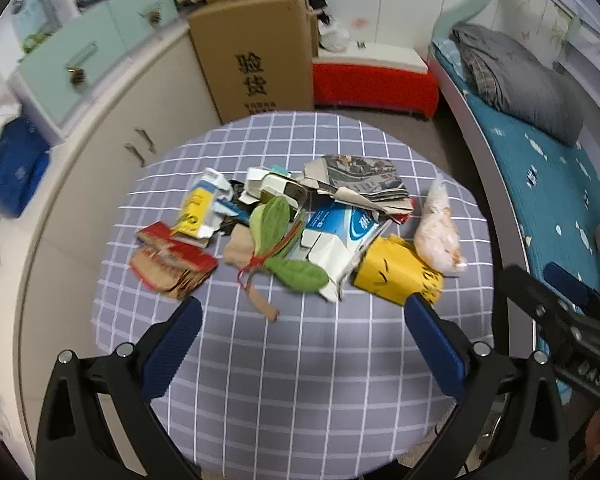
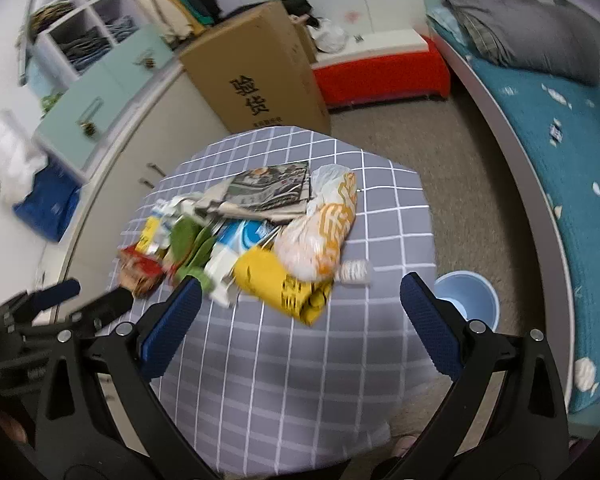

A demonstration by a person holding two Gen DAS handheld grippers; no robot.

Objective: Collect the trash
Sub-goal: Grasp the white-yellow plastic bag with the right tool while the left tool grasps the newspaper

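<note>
— Where's the trash?

— Heaped mid-table (image 1: 300, 360): a red carton (image 1: 172, 260) at the left, green leaves (image 1: 284, 240), a blue-and-white box (image 1: 336, 236), a yellow bag (image 1: 396, 276) and a clear sack (image 1: 438, 232) at the right, newspaper (image 1: 364, 176) behind.

— And the tools?

— Left gripper (image 1: 302, 316) hangs over the near cloth, fingers wide apart, holding nothing. Right gripper (image 2: 300, 300) is the same — spread and empty, just short of the yellow bag. A blue bin (image 2: 468, 300) stands on the floor beside the table.
</note>
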